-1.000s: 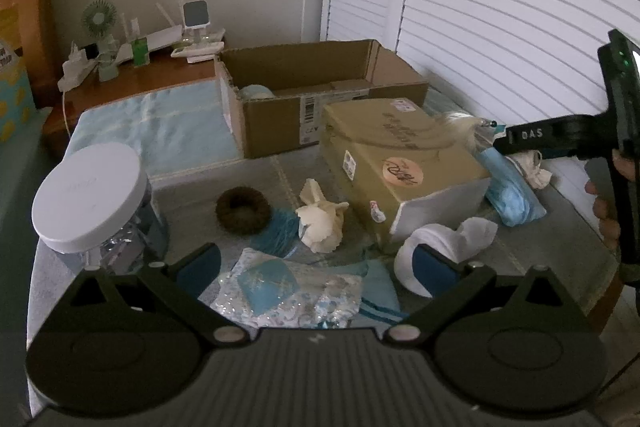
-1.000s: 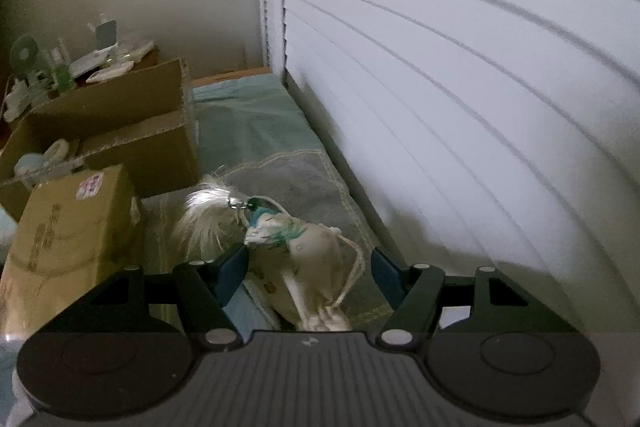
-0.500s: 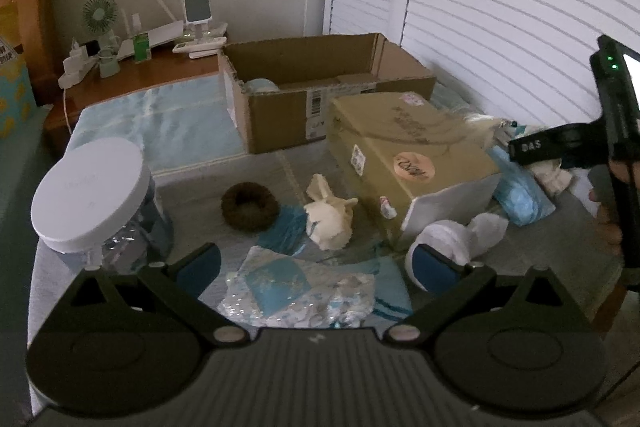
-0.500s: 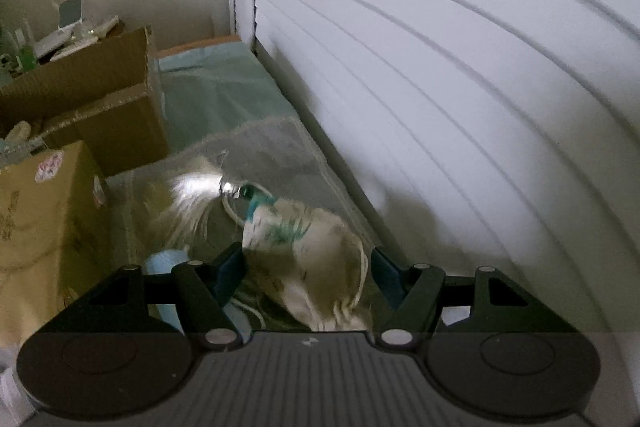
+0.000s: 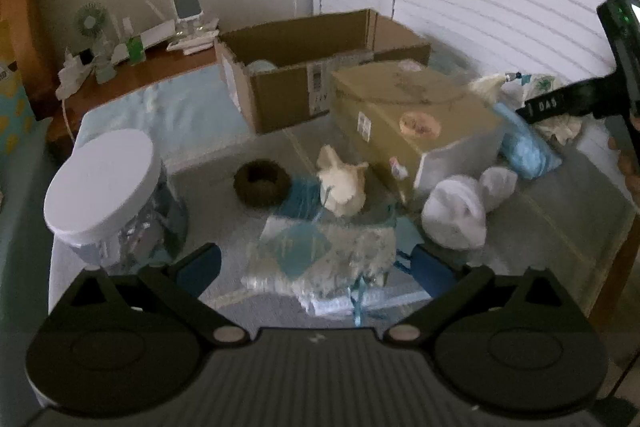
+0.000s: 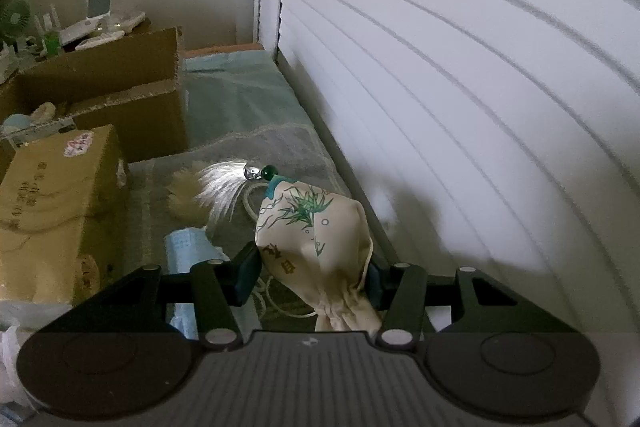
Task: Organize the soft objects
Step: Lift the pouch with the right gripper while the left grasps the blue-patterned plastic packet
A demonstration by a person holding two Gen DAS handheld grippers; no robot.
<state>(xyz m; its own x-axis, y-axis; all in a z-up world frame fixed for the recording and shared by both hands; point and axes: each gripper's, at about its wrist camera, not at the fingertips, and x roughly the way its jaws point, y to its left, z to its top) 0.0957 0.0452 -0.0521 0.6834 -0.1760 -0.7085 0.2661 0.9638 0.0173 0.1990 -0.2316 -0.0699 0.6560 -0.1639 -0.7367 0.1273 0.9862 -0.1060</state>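
In the right wrist view my right gripper (image 6: 310,277) has its jaws closing on a cream drawstring pouch (image 6: 316,227) printed with green leaves, and both pads touch its sides. A white tassel (image 6: 222,183) with a green bead hangs off the pouch's far end onto the grey mat. From the left wrist view, the right gripper (image 5: 560,103) is at the far right over that pouch (image 5: 540,83). My left gripper (image 5: 316,267) is open above a clear packet of blue and white fabric (image 5: 320,255). Beyond it lie a cream cloth piece (image 5: 342,183), a brown scrunchie (image 5: 262,181) and a white rolled cloth (image 5: 460,215).
An open cardboard box (image 5: 320,67) stands at the back, and a closed tan box (image 5: 412,115) sits in front of it. A white-lidded jar (image 5: 100,183) is at the left, a pale blue packet (image 5: 524,147) beside the tan box. A slatted shutter (image 6: 480,67) walls the right side.
The right jaws have narrowed from wide apart onto the pouch, which now stands between the pads. The left gripper has stayed open and almost still.
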